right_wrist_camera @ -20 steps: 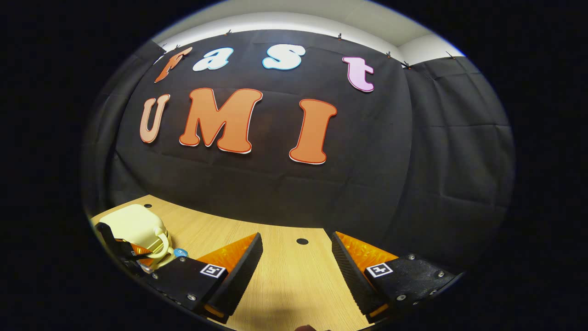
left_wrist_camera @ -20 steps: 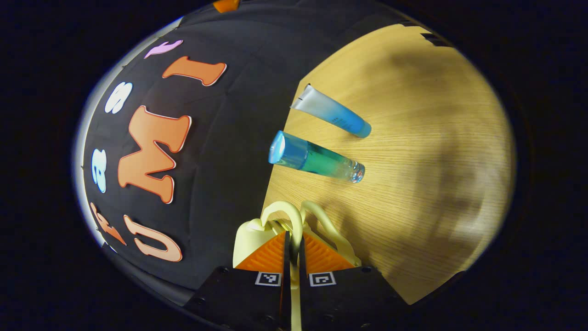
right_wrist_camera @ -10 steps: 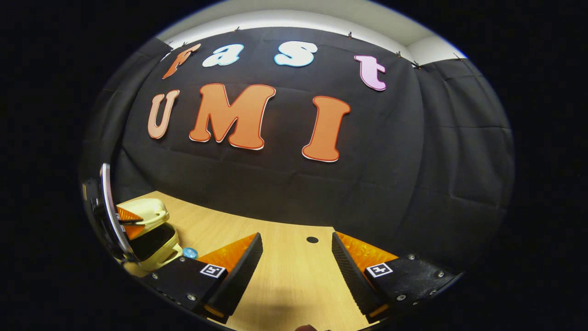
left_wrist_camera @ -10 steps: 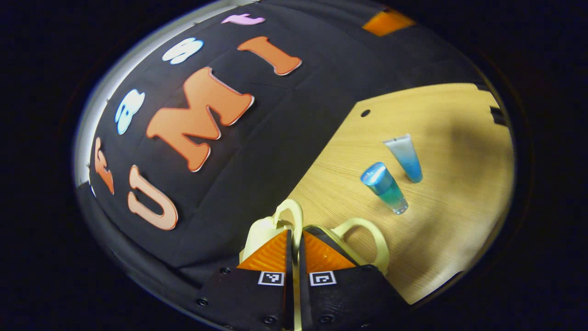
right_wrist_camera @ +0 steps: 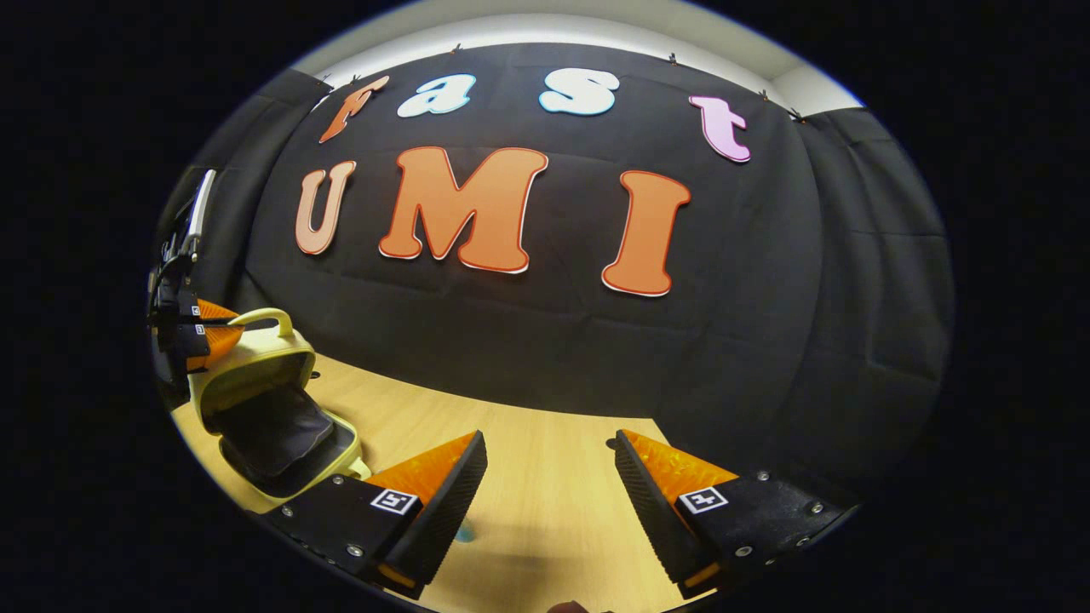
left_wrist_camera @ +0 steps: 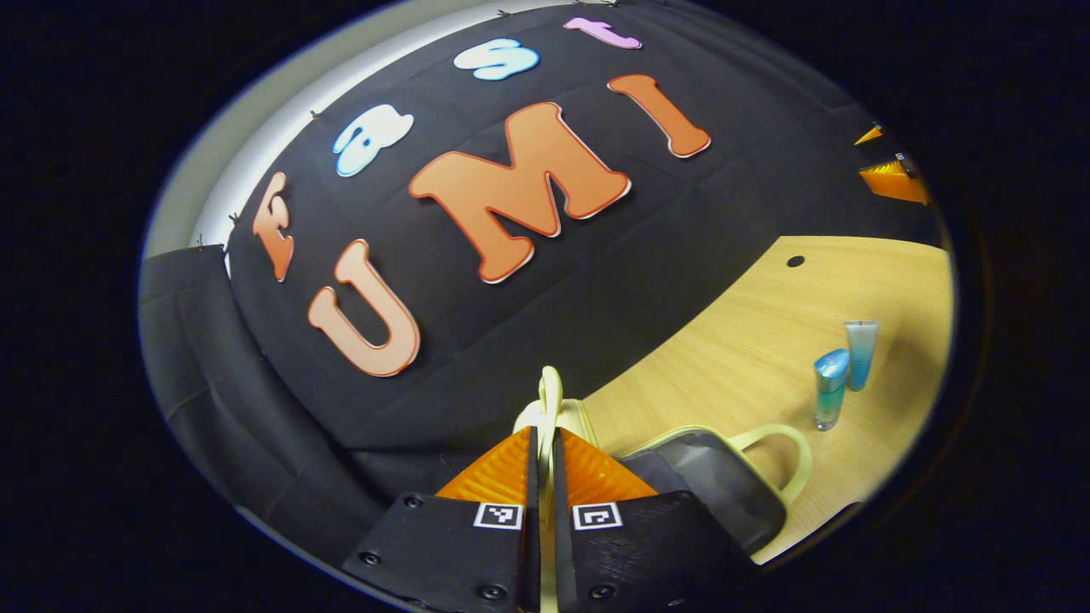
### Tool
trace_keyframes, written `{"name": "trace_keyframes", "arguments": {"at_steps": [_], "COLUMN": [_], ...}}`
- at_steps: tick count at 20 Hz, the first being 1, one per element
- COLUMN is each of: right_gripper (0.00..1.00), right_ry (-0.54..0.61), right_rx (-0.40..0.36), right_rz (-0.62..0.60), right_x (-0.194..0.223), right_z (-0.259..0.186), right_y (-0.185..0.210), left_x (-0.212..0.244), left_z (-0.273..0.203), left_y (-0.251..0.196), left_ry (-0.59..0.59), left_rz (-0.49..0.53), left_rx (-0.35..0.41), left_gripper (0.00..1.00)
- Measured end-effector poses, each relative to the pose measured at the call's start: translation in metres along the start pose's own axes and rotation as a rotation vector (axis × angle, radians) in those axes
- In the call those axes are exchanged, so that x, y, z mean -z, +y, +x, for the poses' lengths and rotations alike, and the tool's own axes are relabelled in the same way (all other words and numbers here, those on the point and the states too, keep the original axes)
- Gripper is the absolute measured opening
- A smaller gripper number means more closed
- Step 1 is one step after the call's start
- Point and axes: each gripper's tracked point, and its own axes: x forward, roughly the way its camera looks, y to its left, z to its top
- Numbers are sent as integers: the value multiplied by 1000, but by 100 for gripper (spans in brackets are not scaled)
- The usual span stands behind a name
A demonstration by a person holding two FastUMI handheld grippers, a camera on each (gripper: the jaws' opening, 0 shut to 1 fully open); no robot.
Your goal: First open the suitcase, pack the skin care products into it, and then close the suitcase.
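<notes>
A pale yellow suitcase [right_wrist_camera: 272, 409] stands open on the wooden table at the left of the right gripper view, its lid raised and its dark lining showing. My left gripper [left_wrist_camera: 542, 438] is shut on the lid's handle [left_wrist_camera: 549, 400], holding the lid up; it appears from afar as the left gripper [right_wrist_camera: 200, 328] on the lid's top handle. The suitcase's lower half [left_wrist_camera: 715, 485] with its own handle lies to the right. A blue-green bottle [left_wrist_camera: 828, 389] and a blue tube [left_wrist_camera: 860, 353] lie side by side on the table farther right. My right gripper [right_wrist_camera: 549, 464] hovers open over bare table.
The wooden table [right_wrist_camera: 528, 434] runs back to the black cloth wall. A small round hole [left_wrist_camera: 795, 261] sits in the tabletop near the wall. The right gripper's fingers [left_wrist_camera: 894, 174] show at the far right edge of the left gripper view.
My left gripper has lifted the lid by its handle, swinging the suitcase from nearly closed to wide open. The bottle and tube now look farther off. The right gripper barely moved.
</notes>
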Motion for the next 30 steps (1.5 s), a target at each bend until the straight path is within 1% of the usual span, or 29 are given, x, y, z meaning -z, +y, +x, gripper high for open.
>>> {"name": "trace_keyframes", "arguments": {"at_steps": [2, 5, 6, 11, 13, 16, 20, 24, 26, 28, 29, 30], "right_gripper": [96, 96, 96, 96, 96, 95, 95, 95, 95, 95, 95, 95], "right_ry": [-3, 8, 9, 14, 13, 14, 39, 65, 78, 87, 89, 88], "right_rx": [-18, -48, -57, -87, -81, -61, -25, -4, 3, 10, 11, 13], "right_rz": [0, -14, -16, -40, -53, -54, -55, -53, -44, -39, -39, -40], "right_x": [-3, -4, -6, -10, -14, -17, -15, -15, -15, -15, -16, -17], "right_z": [5, 10, 13, 24, 30, 33, 35, 33, 32, 31, 30, 30], "right_y": [13, 32, 39, 69, 77, 84, 93, 106, 111, 114, 114, 114], "left_x": [10, 28, 35, 81, 103, 132, 184, 237, 254, 257, 261, 262], "left_z": [-2, -10, -12, -1, 2, 10, 15, 24, 30, 31, 31, 32], "left_y": [18, 54, 66, 117, 131, 148, 161, 157, 154, 151, 153, 162], "left_ry": [9, 53, 60, 135, 179, 222, 302, 395, 440, 458, 461, 468], "left_rz": [-29, 5, 2, -30, -31, -66, -112, -168, -192, -209, -208, -161], "left_rx": [-48, -156, -181, -255, -264, -270, -254, -218, -199, -194, -203, -251], "left_gripper": [7, 7, 7, 8, 8, 8, 8, 8, 8, 8, 8, 11]}}
